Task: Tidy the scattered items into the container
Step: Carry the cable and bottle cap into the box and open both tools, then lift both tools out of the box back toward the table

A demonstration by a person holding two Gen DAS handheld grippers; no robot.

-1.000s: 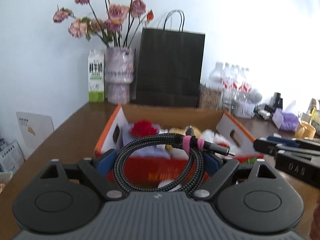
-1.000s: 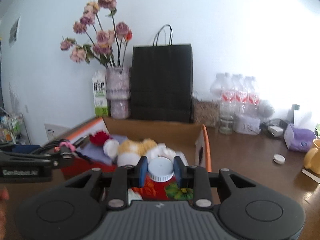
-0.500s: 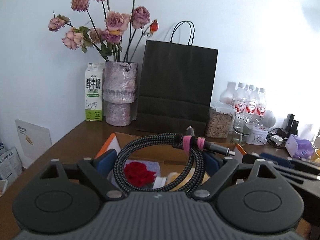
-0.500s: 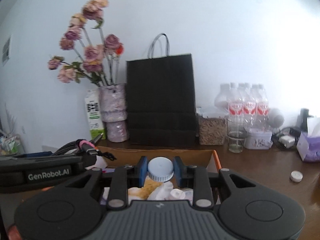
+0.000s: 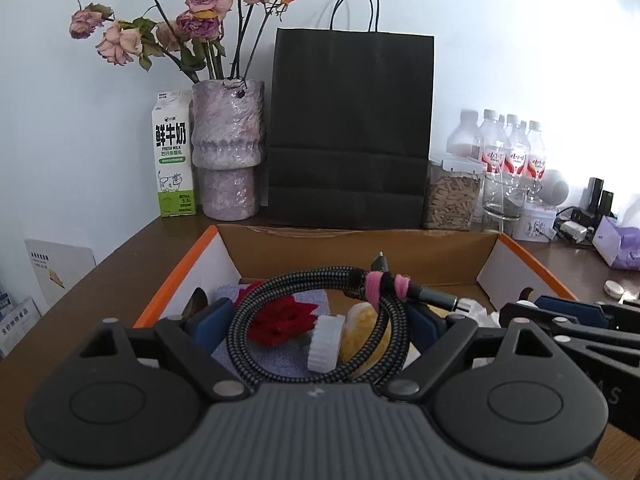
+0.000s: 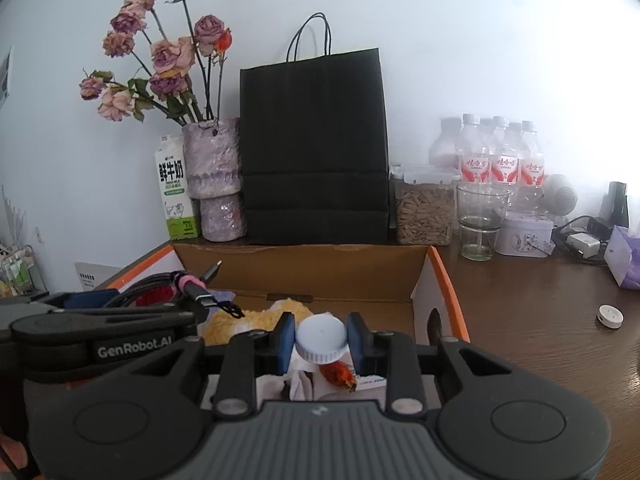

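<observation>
An open cardboard box with orange edges (image 5: 360, 248) (image 6: 304, 272) stands on the brown table and holds a red flower (image 5: 280, 318), a yellow plush (image 6: 256, 320) and other small things. My left gripper (image 5: 318, 320) is shut on a coiled braided cable with a pink tie (image 5: 376, 288) and holds it above the box; the cable also shows in the right wrist view (image 6: 176, 286). My right gripper (image 6: 320, 340) is shut on a white bottle with a ribbed cap (image 6: 322, 338), above the box's right part.
A black paper bag (image 5: 348, 128), a vase of dried roses (image 5: 228, 148) and a milk carton (image 5: 172, 152) stand behind the box. A jar of grain (image 6: 424, 204), a glass (image 6: 480, 220), water bottles (image 6: 500, 156) and a small white disc (image 6: 610, 315) are at right.
Both grippers have moved forward and up over the box with their loads still held. The view into the box now shows its contents from above.
</observation>
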